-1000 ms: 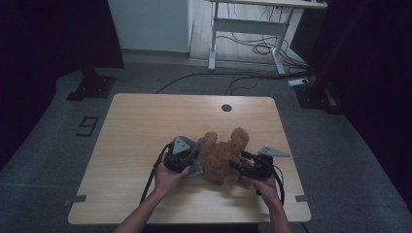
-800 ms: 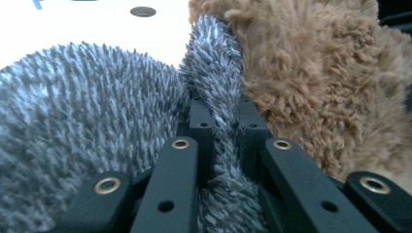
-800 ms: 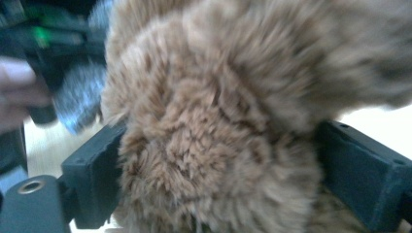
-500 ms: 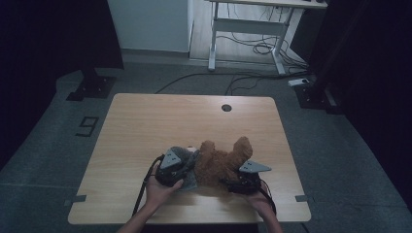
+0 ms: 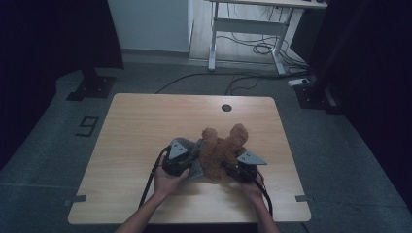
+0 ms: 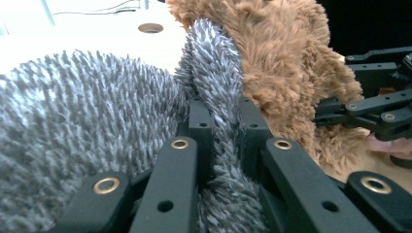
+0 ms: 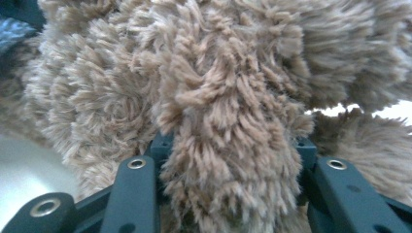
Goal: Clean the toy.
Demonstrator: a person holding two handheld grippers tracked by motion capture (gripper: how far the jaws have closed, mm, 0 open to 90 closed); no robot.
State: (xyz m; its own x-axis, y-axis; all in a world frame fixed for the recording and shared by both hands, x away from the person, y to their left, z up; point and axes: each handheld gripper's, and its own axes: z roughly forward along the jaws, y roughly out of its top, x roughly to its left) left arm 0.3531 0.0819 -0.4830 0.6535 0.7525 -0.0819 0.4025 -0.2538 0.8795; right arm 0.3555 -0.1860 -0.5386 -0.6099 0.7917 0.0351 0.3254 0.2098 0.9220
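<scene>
The brown plush [image 5: 221, 153] is covered in long, shaggy pile, matt and curled into tufts, as is seen in the right gripper view [image 7: 228, 126]. The grey plush [image 6: 73, 126] is clad in shorter, spiky fibres, grey tipped with white, coarse-looking and dull. The fingers [image 6: 201, 124] of the left gripper [image 6: 221, 121] are made of black plastic, smooth with a faint sheen, and brass-coloured metal rivets are set into the links. The same black plastic and metal rivets are seen on the right gripper [image 7: 228, 145]. The surface [image 5: 145, 121] is finished in pale wood-grain laminate, smooth and matt. The floor [image 5: 350, 160] is laid with grey, dull carpet.
</scene>
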